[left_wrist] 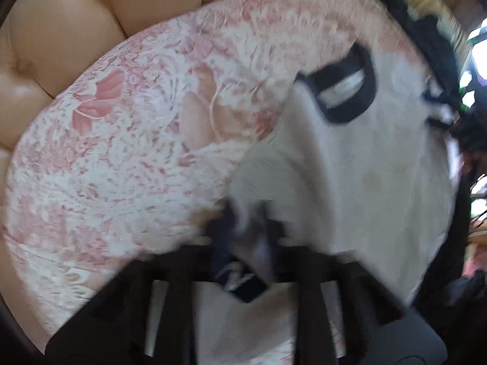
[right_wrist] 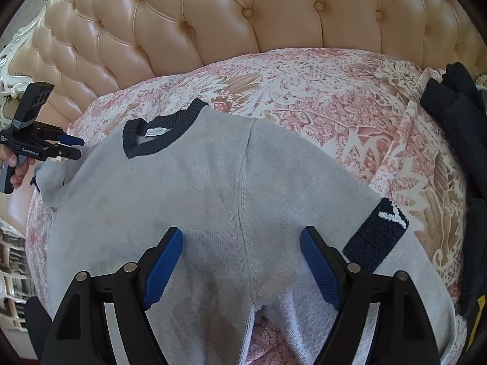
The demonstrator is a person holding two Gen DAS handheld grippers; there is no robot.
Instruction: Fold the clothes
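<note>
Grey knit sweater (right_wrist: 213,182) with navy collar, spread on the floral pink bedspread (right_wrist: 334,97).
Left hand-held gripper (right_wrist: 76,147) pinches its 9 o'clock sleeve, likely to fold inward; right hand-held gripper (right_wrist: 242,261) hovers wide, holding nothing.

A home bedroom: a bed (right_wrist: 350,115) under a pink floral bedspread (left_wrist: 121,152), backed by a tufted, buttoned tan leather headboard (right_wrist: 228,15) with an ornate white carved frame (right_wrist: 18,45).
</note>
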